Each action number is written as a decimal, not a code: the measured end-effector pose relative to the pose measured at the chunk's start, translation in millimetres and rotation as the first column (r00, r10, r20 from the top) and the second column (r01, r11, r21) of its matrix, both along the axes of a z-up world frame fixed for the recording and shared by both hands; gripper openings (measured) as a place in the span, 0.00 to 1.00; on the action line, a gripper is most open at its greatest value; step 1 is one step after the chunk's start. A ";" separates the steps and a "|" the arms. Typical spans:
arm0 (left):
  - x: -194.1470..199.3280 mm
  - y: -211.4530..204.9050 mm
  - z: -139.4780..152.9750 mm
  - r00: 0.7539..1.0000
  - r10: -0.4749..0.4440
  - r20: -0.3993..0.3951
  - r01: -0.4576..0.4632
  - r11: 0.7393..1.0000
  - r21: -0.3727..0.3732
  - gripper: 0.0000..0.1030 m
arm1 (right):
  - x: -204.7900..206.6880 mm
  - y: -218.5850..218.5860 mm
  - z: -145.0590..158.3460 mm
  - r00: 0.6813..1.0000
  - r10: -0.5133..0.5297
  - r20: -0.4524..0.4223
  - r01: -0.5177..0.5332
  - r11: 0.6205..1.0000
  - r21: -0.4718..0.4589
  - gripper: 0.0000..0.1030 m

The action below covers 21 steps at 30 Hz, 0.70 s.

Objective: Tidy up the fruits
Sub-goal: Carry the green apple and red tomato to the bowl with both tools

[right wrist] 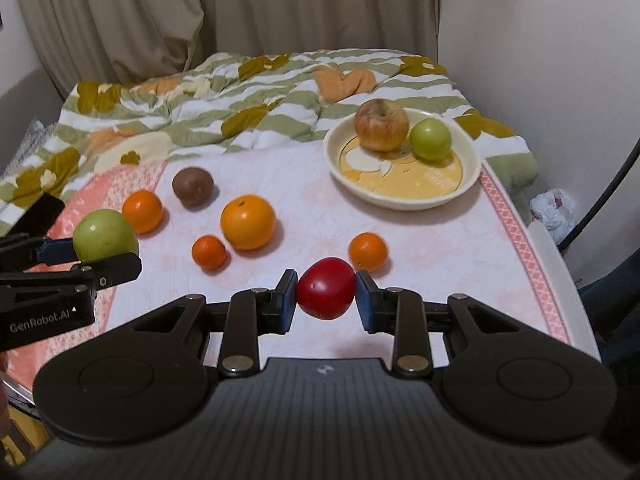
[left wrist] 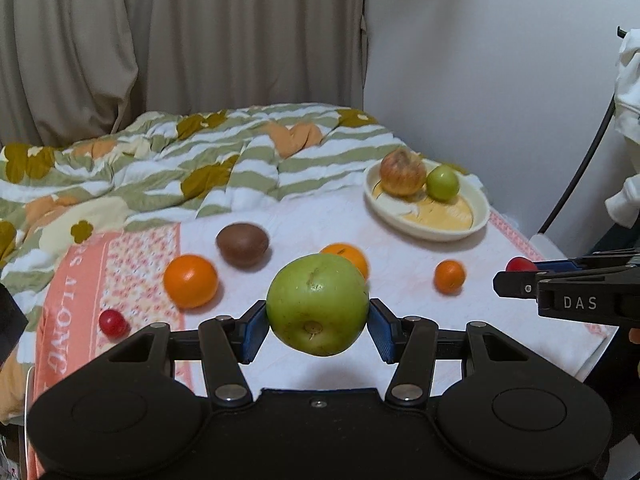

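My left gripper (left wrist: 318,320) is shut on a large green apple (left wrist: 318,304) and holds it above the bed; it also shows at the left of the right wrist view (right wrist: 105,236). My right gripper (right wrist: 326,294) is shut on a small red fruit (right wrist: 326,288), held above the cloth. A cream plate (right wrist: 404,196) at the back right holds a reddish apple (right wrist: 382,124) and a small green fruit (right wrist: 431,139). Loose on the cloth lie a brown kiwi (right wrist: 193,186), a large orange (right wrist: 248,222) and several smaller oranges (right wrist: 368,252).
A small red fruit (left wrist: 113,322) lies at the near left on the pink cloth (left wrist: 72,320). A rumpled striped floral blanket (right wrist: 224,108) covers the back of the bed. Curtains and a white wall stand behind. A white plastic bag (right wrist: 554,208) lies beyond the bed's right edge.
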State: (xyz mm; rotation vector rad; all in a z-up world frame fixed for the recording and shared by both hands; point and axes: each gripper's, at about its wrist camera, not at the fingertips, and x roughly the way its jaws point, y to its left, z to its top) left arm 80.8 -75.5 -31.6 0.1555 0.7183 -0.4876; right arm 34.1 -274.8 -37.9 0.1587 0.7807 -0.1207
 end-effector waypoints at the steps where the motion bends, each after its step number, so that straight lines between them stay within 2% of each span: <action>1: -1.9 -6.6 3.2 1.000 0.010 0.006 -0.010 1.000 0.000 0.56 | -1.1 -5.8 1.9 1.000 0.006 0.002 -0.006 1.000 -0.002 0.45; 12: 1.1 -88.5 25.9 0.993 0.112 0.032 -0.111 0.993 -0.033 0.56 | 13.8 -99.2 18.5 0.995 0.099 0.025 -0.099 0.995 -0.007 0.45; 21: 27.6 -158.7 16.9 0.988 0.152 0.021 -0.152 0.988 -0.019 0.56 | 49.9 -166.5 17.8 0.987 0.159 0.026 -0.158 0.987 -0.022 0.45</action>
